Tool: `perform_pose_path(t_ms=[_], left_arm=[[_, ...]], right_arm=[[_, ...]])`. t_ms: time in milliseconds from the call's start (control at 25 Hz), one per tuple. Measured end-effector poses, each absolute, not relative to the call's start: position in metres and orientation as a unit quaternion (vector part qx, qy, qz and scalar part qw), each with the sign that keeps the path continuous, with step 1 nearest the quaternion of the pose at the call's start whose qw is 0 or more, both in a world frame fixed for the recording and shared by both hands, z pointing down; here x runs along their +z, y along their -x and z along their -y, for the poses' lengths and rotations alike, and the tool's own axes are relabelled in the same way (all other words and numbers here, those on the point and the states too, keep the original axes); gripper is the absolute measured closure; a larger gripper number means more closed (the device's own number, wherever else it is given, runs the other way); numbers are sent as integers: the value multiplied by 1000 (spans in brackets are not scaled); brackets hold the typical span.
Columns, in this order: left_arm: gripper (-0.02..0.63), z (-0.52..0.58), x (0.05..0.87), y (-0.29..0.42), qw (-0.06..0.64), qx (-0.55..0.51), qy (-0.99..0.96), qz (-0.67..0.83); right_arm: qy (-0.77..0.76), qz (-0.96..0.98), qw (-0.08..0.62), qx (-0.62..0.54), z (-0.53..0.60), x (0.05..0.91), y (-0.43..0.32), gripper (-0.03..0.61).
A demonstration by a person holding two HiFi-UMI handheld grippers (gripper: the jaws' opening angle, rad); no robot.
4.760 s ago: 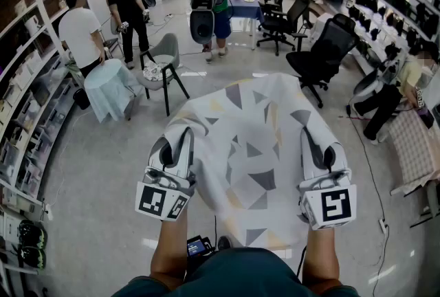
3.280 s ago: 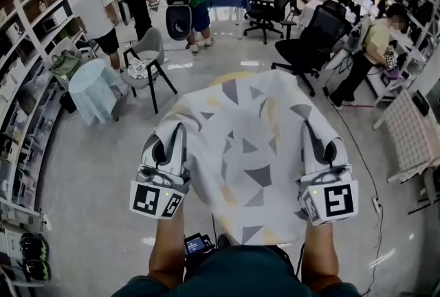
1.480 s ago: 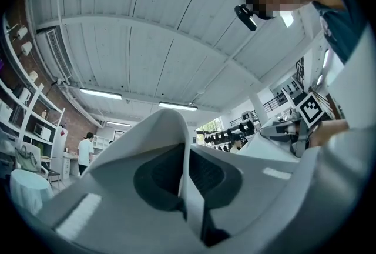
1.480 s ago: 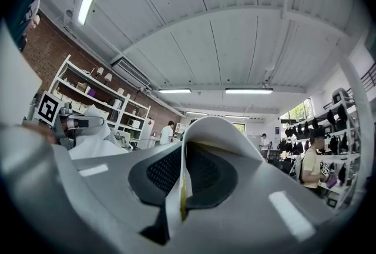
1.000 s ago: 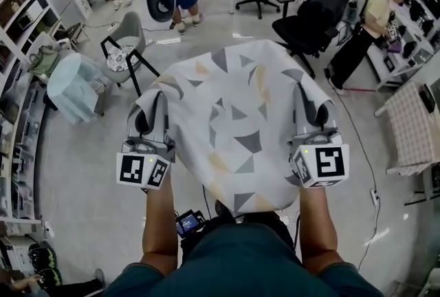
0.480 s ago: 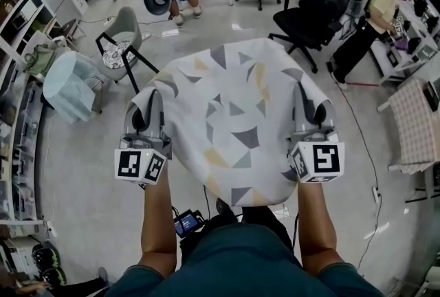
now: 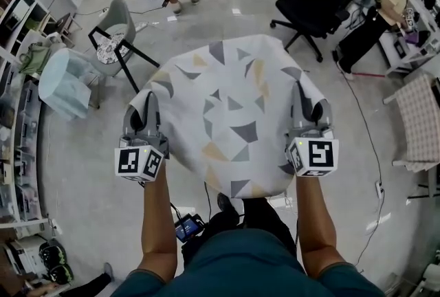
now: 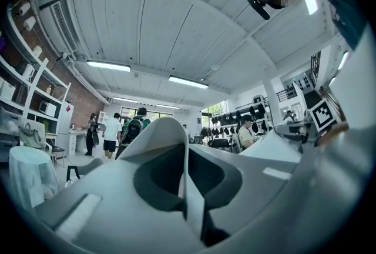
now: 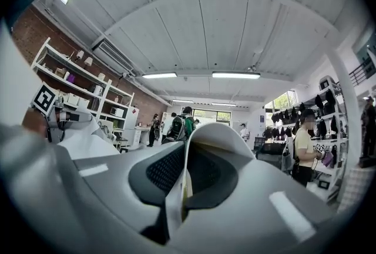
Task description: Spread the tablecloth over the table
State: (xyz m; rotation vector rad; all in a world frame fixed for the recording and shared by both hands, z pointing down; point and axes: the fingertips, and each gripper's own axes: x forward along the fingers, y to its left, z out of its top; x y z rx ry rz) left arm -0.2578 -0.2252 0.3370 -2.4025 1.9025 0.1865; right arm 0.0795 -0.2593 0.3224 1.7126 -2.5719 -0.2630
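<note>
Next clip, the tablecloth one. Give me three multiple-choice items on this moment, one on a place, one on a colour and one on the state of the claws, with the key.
1. Where does the left claw meet the tablecloth?
A. at its left side
B. at its middle
C. at its far edge

2. What is the tablecloth's pattern?
A. green stripes
B. grey and yellowish triangles on white
C. plain blue

3. How do the left claw and the right claw stand?
A. both open
B. only the left shut
C. both shut on the tablecloth

Key:
1 A: the head view shows that claw on the cloth's left side.
2 B: the triangles are scattered across the white cloth in the head view.
3 C: each gripper view shows a thin sheet of cloth pinched between closed jaws.
</note>
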Motion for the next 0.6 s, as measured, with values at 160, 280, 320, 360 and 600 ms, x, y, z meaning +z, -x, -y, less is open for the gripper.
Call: perform_pose_path(t_ms=[160,280,320,360,600], left_arm=[[611,251,363,262,19,50,776,-629],[611,271,381,261,9,43,771,-635],[611,279,387,260,4,41,769,-637],[611,286,394,259,-1,38,768,-640],[611,326,431,251,-26,21,760,-649]], right_arm=[[-551,831,28,-75,289,348,-84,560],[-548,833,32,-71,312,365,-91,560],[-547,834,34,-69,321,371,-93,560],[-546,835,36,-67,330,378,-95,560],[-541,838,47,-51,377,416,-106,560]])
